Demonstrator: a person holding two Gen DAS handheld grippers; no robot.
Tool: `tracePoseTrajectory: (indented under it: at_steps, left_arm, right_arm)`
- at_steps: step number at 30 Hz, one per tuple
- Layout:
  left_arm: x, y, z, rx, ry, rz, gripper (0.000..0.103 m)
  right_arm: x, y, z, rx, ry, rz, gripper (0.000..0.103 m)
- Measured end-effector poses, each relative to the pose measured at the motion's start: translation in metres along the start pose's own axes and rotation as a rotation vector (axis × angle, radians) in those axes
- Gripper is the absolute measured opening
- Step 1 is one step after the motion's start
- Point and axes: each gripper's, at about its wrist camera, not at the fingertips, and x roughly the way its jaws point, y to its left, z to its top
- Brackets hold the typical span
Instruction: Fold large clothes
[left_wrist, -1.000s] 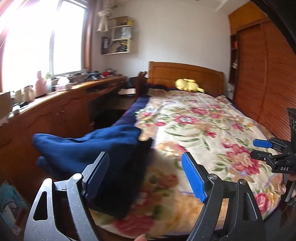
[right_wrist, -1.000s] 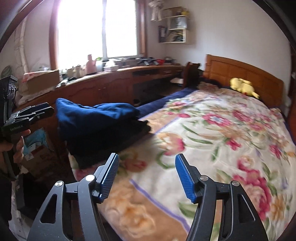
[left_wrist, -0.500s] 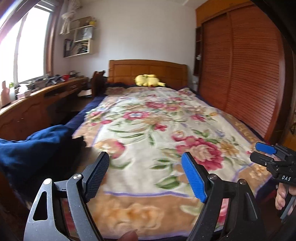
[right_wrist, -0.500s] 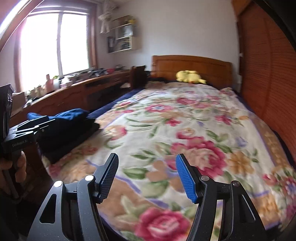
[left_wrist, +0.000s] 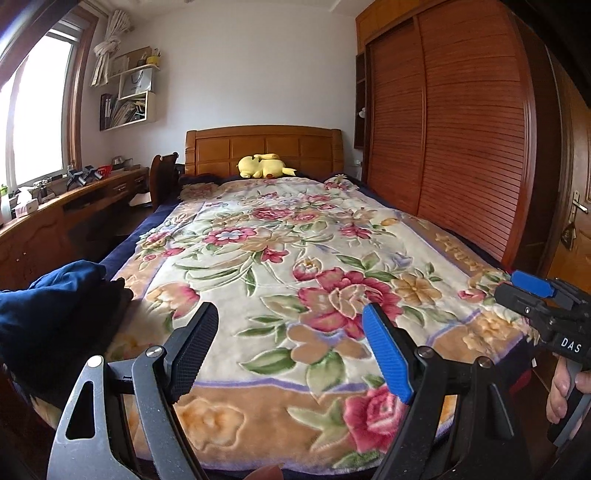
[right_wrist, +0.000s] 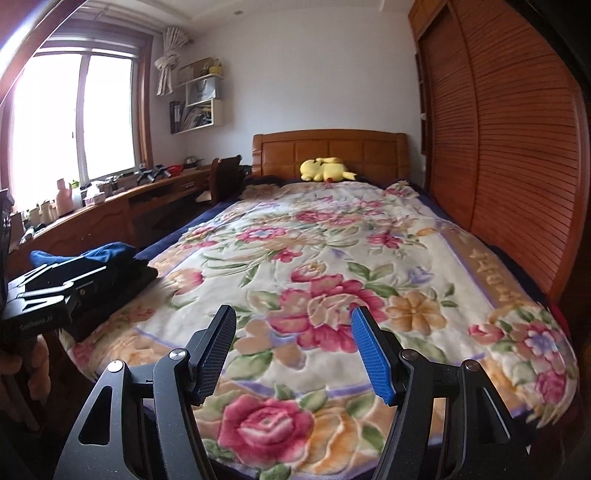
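Note:
A pile of folded dark blue and black clothes (left_wrist: 55, 314) (right_wrist: 122, 262) lies on the near left corner of the bed. The bed carries a floral blanket (left_wrist: 295, 280) (right_wrist: 332, 295). My left gripper (left_wrist: 288, 347) hovers over the foot of the bed, open, with nothing between its fingers; the pile is to its left. My right gripper (right_wrist: 293, 354) is open and empty too, pointing along the bed. In the left wrist view the right gripper (left_wrist: 532, 291) shows at the right edge, held by a hand (left_wrist: 563, 391). The left gripper's body (right_wrist: 44, 291) shows at the left in the right wrist view.
A yellow plush toy (left_wrist: 264, 166) (right_wrist: 325, 170) lies by the wooden headboard (left_wrist: 264, 146). A long wooden desk (left_wrist: 55, 221) with clutter runs under the window on the left. A slatted wardrobe (left_wrist: 450, 140) stands close along the bed's right side.
Both grippers have swung to the right, from facing the clothes pile and desk to facing down the length of the bed. The pile has slid to the left edge of both views. Jaws unchanged.

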Motion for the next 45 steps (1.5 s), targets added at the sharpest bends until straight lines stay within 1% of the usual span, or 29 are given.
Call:
tracePoseTrajectory:
  at_steps: [5, 11, 18, 45]
  left_arm:
    - [-0.009, -0.007, -0.011, -0.011, -0.002, -0.009, 0.081]
    - [-0.011, -0.012, -0.018, -0.001, -0.001, -0.005, 0.081]
    - [-0.011, -0.013, -0.023, -0.009, 0.004, -0.012, 0.081]
    - [-0.009, -0.014, -0.025, -0.011, 0.008, -0.01, 0.081]
  right_arm:
    - [-0.01, 0.009, -0.012, 0.001, -0.026, -0.036, 0.068]
    - [-0.019, 0.014, -0.025, 0.01, -0.031, -0.04, 0.068]
    - [-0.003, 0.014, -0.02, 0.022, -0.021, -0.04, 0.068]
    - [-0.004, 0.001, -0.021, 0.001, -0.034, -0.036, 0.068]
